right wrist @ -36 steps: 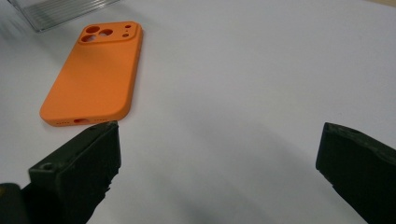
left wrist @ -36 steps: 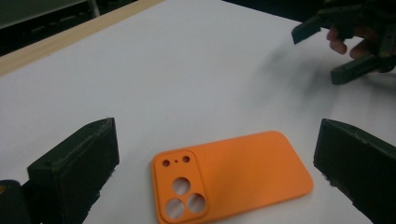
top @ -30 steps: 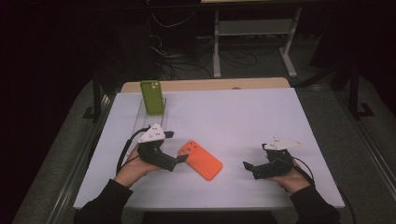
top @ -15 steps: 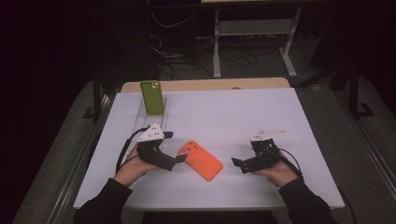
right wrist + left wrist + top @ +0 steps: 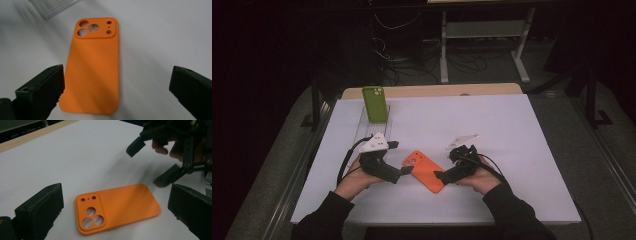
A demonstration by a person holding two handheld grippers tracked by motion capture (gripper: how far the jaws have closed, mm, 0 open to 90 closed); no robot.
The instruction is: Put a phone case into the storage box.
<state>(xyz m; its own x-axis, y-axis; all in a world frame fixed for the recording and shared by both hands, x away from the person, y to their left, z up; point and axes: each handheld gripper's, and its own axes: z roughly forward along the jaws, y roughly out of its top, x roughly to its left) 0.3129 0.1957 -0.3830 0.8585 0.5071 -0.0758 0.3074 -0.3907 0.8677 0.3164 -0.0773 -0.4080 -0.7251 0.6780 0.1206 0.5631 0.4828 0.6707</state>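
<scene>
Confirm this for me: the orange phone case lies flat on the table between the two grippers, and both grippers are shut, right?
Not quite. The orange phone case does lie flat between them, but the left gripper and right gripper are both open, as each gripper view shows.

We worked in what looked like a lab or test room set up for recording, not a home. The desk [image 5: 512,130] was covered with a plain white sheet, with a strip of bare wood showing along its far edge. Everything around it lay in darkness, as if only the desk was lit. Behind it, loose cables [image 5: 412,55] trailed across the dark floor, and the legs of a pale metal stand [image 5: 482,45] rose there. Dark metal posts [image 5: 315,100] stood at the desk's sides. The floor [image 5: 607,165] around the desk was grey, like carpet.
</scene>
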